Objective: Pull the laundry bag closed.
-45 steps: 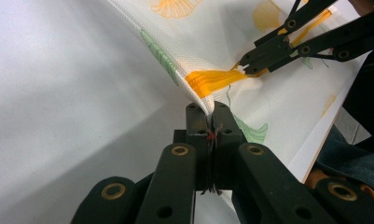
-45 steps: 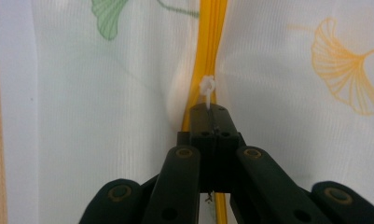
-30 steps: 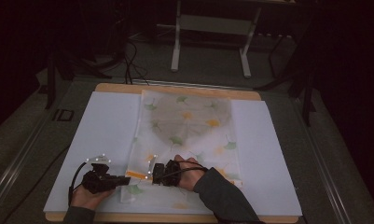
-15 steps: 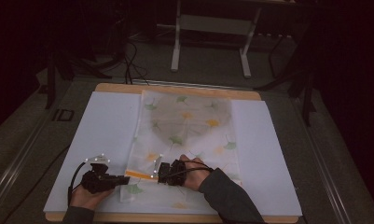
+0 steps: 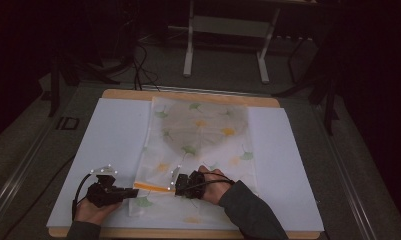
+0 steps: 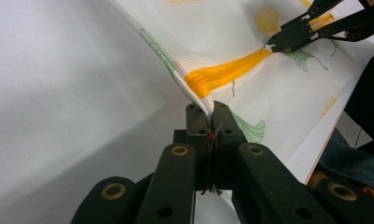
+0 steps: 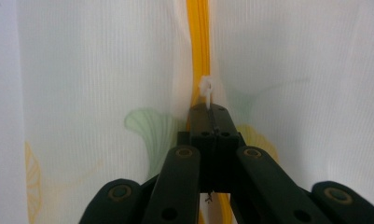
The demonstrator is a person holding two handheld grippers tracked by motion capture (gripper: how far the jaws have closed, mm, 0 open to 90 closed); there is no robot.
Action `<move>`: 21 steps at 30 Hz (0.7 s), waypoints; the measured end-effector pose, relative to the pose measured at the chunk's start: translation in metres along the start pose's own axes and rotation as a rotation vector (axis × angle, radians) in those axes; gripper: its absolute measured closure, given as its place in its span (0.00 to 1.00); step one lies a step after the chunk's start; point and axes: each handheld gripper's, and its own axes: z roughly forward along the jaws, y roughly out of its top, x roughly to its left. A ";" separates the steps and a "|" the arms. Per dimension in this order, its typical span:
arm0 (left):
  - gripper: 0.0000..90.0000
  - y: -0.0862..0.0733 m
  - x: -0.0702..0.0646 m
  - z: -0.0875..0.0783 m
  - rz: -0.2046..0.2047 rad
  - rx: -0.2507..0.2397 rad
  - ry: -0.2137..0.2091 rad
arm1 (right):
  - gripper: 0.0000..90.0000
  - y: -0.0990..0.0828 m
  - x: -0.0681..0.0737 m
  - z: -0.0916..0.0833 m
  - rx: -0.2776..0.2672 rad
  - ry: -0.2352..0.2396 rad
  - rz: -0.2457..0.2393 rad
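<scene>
A white mesh bag (image 5: pixel 203 135) printed with green and yellow leaves lies flat on a white mat (image 5: pixel 113 135). An orange zipper (image 5: pixel 150 187) runs along the bag's near left part. My left gripper (image 5: pixel 133 190) is shut on the bag's edge at the zipper's end (image 6: pixel 210 119); the cloth lifts into a ridge there. My right gripper (image 5: pixel 174 189) is shut on the white zipper pull (image 7: pixel 206 88), which pokes out past its tips (image 7: pixel 211 109). In the left gripper view, the right gripper (image 6: pixel 273 46) shows farther along the orange zipper (image 6: pixel 226 72).
The mat lies on a wooden board (image 5: pixel 188 95) whose edge shows at the back and front. Beyond the table stands a metal stand (image 5: pixel 228 30) on a dark floor. The person's right sleeve (image 5: pixel 248 210) rests over the bag's near right corner.
The right gripper has drifted a little to the right along the zipper, so slightly more orange strip shows between the two grippers. The left gripper has kept still.
</scene>
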 end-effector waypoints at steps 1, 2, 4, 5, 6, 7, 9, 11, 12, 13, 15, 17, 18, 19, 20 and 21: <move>0.98 0.000 0.000 0.000 0.000 0.000 0.000 | 1.00 -0.001 0.000 0.000 0.001 -0.002 0.005; 0.98 0.000 0.000 0.000 -0.002 0.000 -0.001 | 1.00 -0.002 -0.001 -0.001 0.003 -0.001 0.006; 0.98 0.000 0.000 0.000 -0.002 0.001 -0.001 | 1.00 -0.005 -0.001 -0.002 0.004 -0.004 0.009; 0.98 0.000 0.000 0.000 -0.002 0.001 0.000 | 1.00 -0.007 -0.001 -0.002 0.005 -0.004 0.015; 0.98 0.000 0.000 0.000 -0.003 0.001 0.000 | 1.00 -0.008 -0.001 -0.002 0.006 -0.005 0.013; 0.98 0.000 0.000 0.000 -0.001 0.001 0.000 | 1.00 -0.010 -0.001 -0.002 0.011 -0.006 0.016; 0.98 0.000 0.000 0.000 -0.001 0.001 0.001 | 1.00 -0.011 -0.001 -0.002 0.010 -0.006 0.017; 0.98 0.000 0.000 -0.001 0.000 0.001 0.001 | 1.00 -0.016 -0.002 -0.004 0.012 -0.009 0.026; 0.98 0.000 0.000 -0.001 -0.001 0.001 0.000 | 1.00 -0.017 -0.003 -0.004 0.014 -0.011 0.027; 0.98 0.000 0.001 -0.001 -0.001 0.001 -0.001 | 1.00 -0.018 -0.003 -0.004 0.018 -0.009 0.031; 0.98 0.000 0.001 -0.001 -0.002 -0.001 0.000 | 1.00 -0.020 -0.003 -0.005 0.017 -0.010 0.032; 0.98 0.000 0.001 -0.001 -0.002 -0.001 0.000 | 1.00 -0.022 -0.004 -0.006 0.019 -0.010 0.034; 0.98 0.000 0.001 -0.001 -0.003 -0.002 -0.002 | 1.00 -0.023 -0.004 -0.006 0.019 -0.012 0.036; 0.98 0.000 0.001 -0.001 -0.002 -0.001 0.000 | 1.00 -0.023 -0.003 -0.006 0.018 -0.010 0.039; 0.98 0.000 0.001 -0.001 -0.003 -0.003 -0.002 | 1.00 -0.024 -0.003 -0.006 0.024 -0.014 0.035; 0.98 0.000 0.001 -0.001 -0.003 -0.002 -0.002 | 1.00 -0.025 -0.003 -0.007 0.021 -0.012 0.036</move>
